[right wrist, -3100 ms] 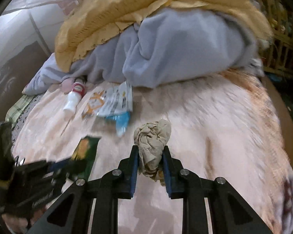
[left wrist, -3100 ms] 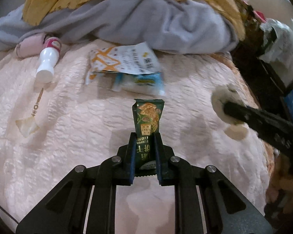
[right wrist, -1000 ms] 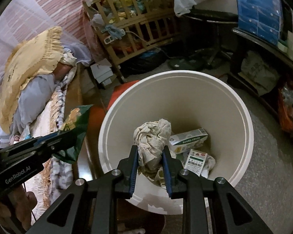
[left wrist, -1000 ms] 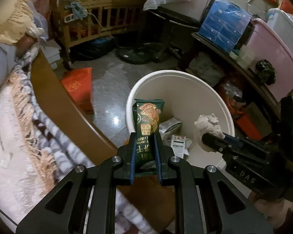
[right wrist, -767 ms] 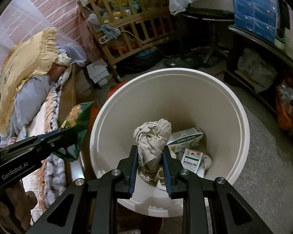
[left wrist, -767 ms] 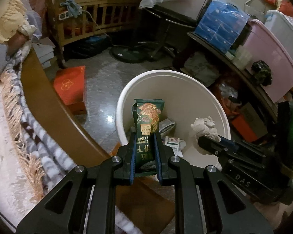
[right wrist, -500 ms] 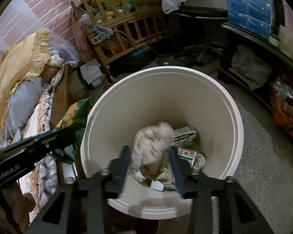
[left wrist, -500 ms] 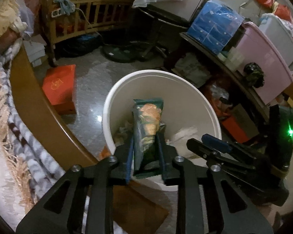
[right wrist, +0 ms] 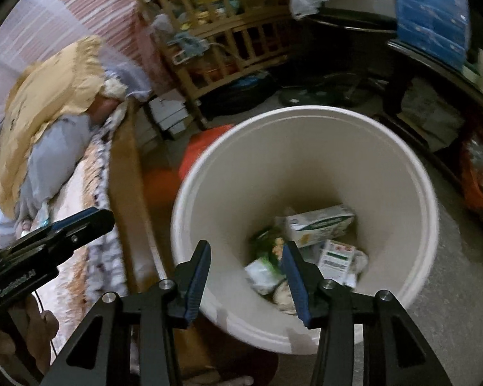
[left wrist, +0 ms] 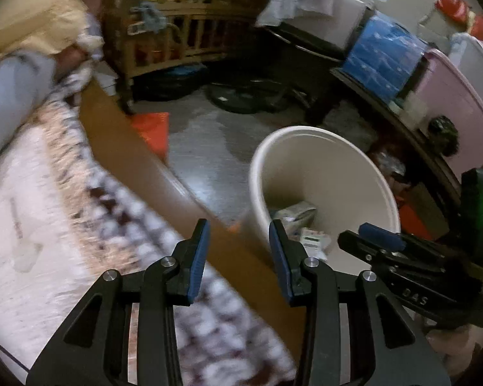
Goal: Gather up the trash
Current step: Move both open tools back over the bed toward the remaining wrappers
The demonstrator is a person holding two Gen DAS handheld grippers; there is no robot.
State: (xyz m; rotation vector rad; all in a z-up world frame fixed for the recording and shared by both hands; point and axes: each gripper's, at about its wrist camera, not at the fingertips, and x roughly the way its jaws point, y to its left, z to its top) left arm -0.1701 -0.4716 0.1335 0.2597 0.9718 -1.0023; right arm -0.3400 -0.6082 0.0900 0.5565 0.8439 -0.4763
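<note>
Cluttered floor space beside a bed (left wrist: 32,225) held a cream bucket (right wrist: 412,173), with a wooden crib (right wrist: 228,41) behind it near the wall. Both tools stood wide and held nothing. The left gripper (left wrist: 238,251) hung over the bed's wooden edge, just beside the bucket's rim. The right gripper (right wrist: 244,273) hung over the near rim of the bucket. At the bucket's bottom lay the trash: a green snack wrapper (right wrist: 267,241), a crumpled tissue (right wrist: 283,294), a white-and-green carton (right wrist: 318,225) and a small box (right wrist: 335,257), all touching in one heap.
</note>
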